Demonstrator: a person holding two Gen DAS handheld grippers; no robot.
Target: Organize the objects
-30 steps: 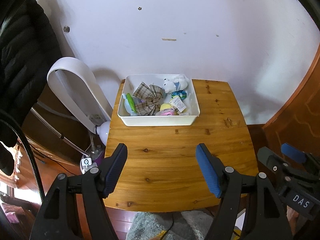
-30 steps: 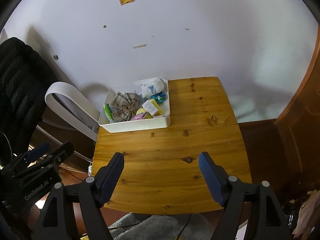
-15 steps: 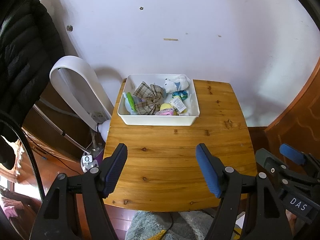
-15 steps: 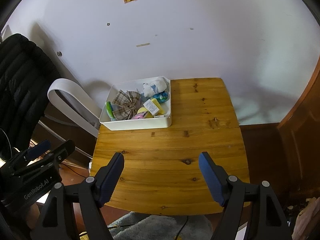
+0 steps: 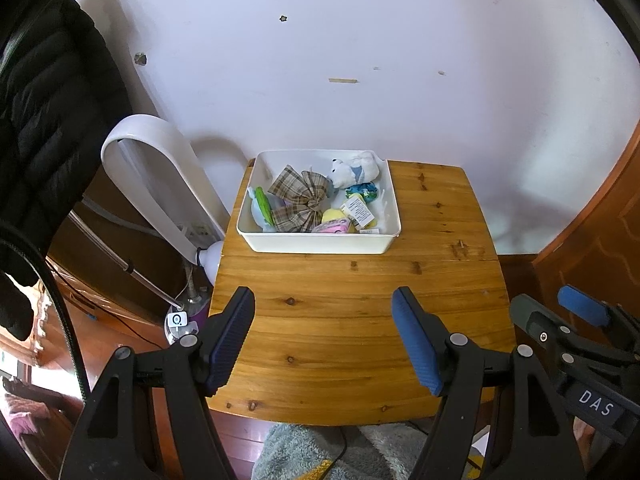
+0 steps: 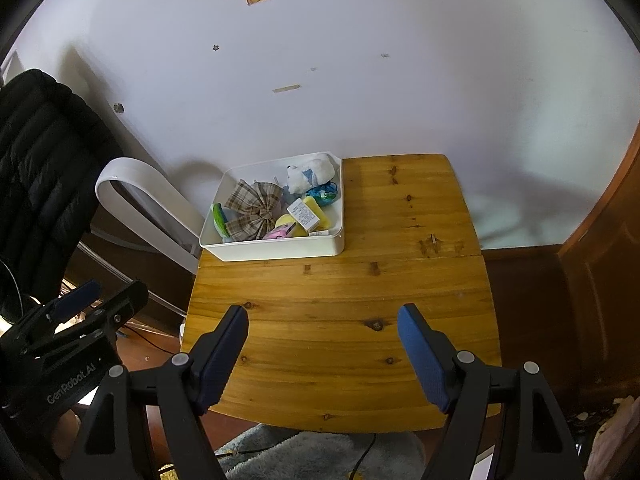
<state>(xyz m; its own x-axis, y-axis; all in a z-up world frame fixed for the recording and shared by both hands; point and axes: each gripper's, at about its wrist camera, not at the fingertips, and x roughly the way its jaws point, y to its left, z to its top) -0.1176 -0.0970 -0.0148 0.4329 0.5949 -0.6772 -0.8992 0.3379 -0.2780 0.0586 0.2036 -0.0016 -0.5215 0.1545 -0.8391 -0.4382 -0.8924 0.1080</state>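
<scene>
A white bin stands at the far left of a wooden table. It holds a plaid bow, a white plush bear, a green item, a yellow plush with a tag, a pink item and a blue-green ball. My left gripper is open and empty above the table's near half. My right gripper is open and empty, also over the near half, well back from the bin.
A white bladeless fan stands left of the table against the white wall. A black padded jacket hangs at far left. Wooden panelling is at right. A grey rug lies below the table's near edge.
Both grippers have pulled back and risen a little, so the table and bin look slightly smaller and farther. The jaws stayed open. Nothing in the bin moved.
</scene>
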